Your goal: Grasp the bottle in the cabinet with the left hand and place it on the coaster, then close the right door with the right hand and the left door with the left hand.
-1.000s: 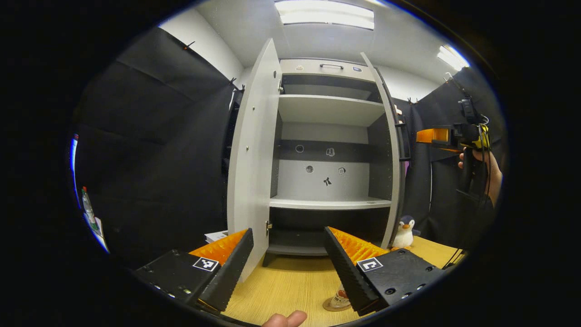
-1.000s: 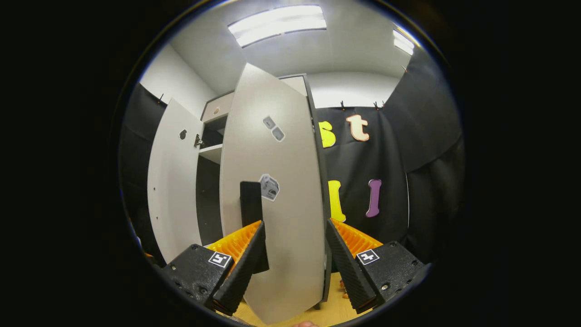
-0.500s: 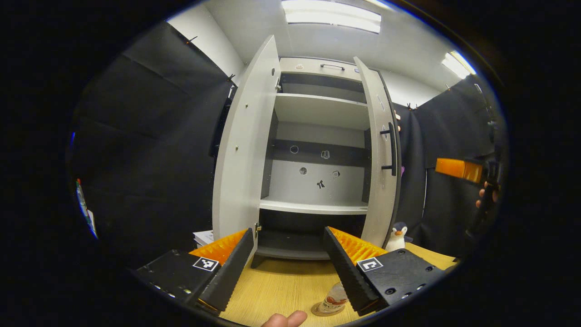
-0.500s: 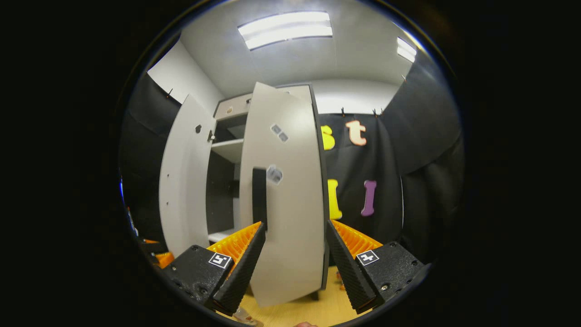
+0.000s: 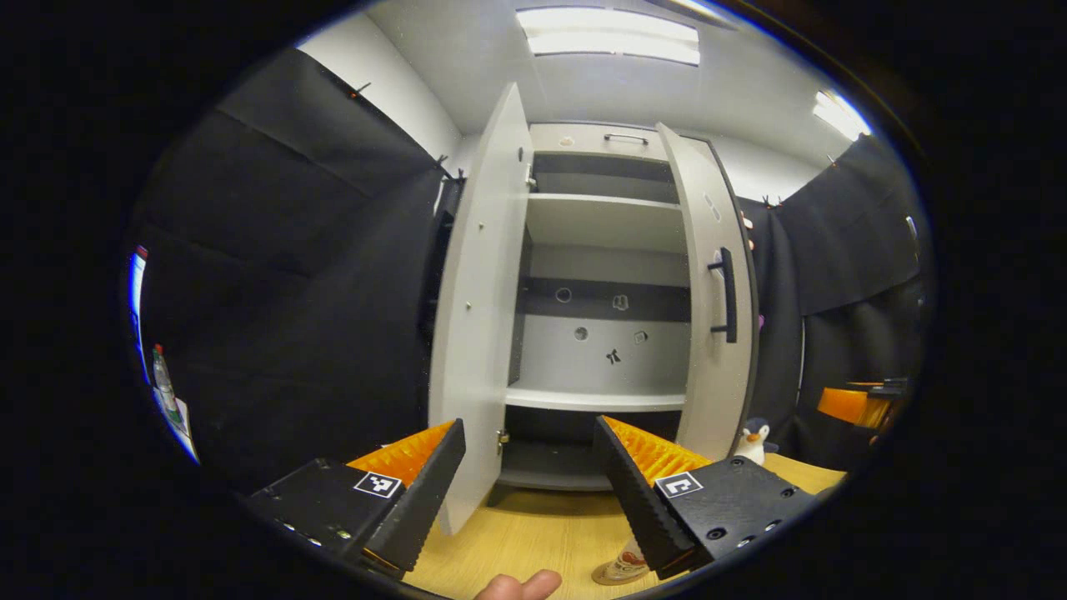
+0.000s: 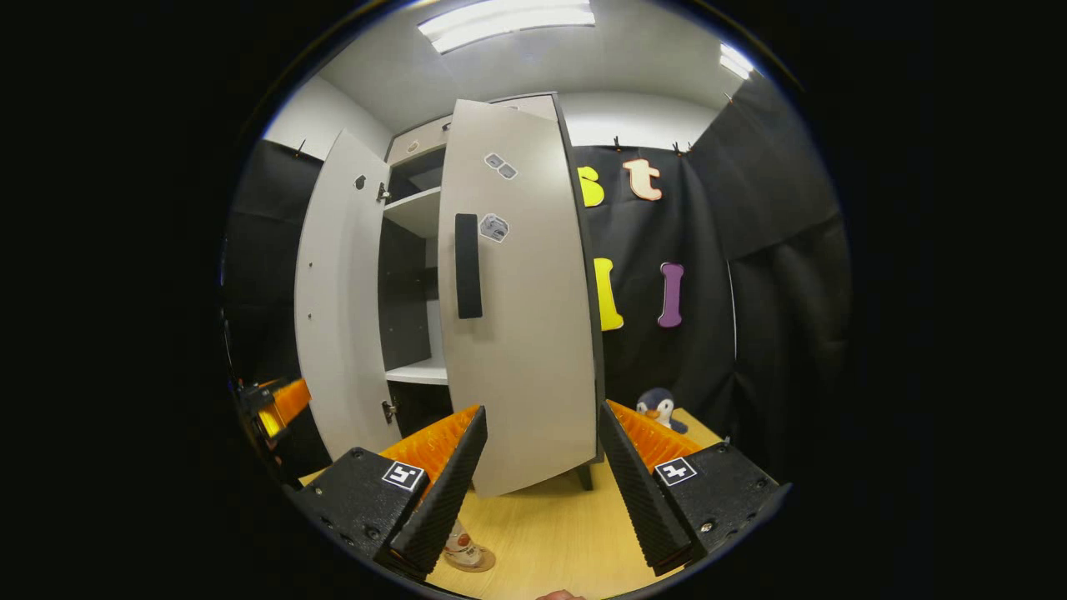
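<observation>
left gripper view: the right door [image 5: 708, 292] has swung further toward the cabinet [image 5: 604, 250] than a second ago but is not latched; the left gripper [image 5: 527, 483] hangs in front of the cabinet, jaws wide and empty, with the bottle [image 5: 625, 562] on the coaster [image 5: 607, 577] below it. right gripper view: the right gripper [image 6: 542, 475] has dropped back from the right door's handle [image 6: 468, 265], level, jaws wide and empty, while the left door [image 6: 338, 292] stands fully open, so both closings look unfinished.

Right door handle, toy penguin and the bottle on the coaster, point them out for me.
Right door handle [image 6: 468, 265], right gripper view, middle of the bar.
Toy penguin [image 6: 658, 408], right gripper view, its body.
Bottle [image 6: 459, 546], right gripper view, lower body.
</observation>
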`<control>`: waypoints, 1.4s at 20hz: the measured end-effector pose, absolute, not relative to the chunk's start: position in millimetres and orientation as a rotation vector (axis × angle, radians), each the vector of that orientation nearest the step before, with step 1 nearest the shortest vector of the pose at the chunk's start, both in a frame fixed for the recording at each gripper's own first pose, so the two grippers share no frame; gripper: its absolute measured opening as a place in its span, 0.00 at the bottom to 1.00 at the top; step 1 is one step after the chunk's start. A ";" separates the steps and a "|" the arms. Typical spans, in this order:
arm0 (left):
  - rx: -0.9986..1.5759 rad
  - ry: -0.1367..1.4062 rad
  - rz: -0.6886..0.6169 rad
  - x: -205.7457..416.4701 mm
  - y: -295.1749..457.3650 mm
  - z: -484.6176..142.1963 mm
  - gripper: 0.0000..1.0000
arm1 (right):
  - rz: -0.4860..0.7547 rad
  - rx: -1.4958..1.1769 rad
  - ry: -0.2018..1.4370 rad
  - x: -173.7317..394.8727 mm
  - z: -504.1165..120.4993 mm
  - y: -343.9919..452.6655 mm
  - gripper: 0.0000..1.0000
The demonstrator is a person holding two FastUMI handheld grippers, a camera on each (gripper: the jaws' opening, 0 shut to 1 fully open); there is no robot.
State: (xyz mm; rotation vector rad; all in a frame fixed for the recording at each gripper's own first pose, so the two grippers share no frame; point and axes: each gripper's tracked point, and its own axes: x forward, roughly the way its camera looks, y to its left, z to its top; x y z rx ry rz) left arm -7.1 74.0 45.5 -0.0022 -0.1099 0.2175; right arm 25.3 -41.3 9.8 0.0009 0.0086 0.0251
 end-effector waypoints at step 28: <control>-0.116 -0.046 0.448 77.3 184.4 21.9 0.93 | -0.060 0.030 0.028 10.8 9.8 -87.3 0.82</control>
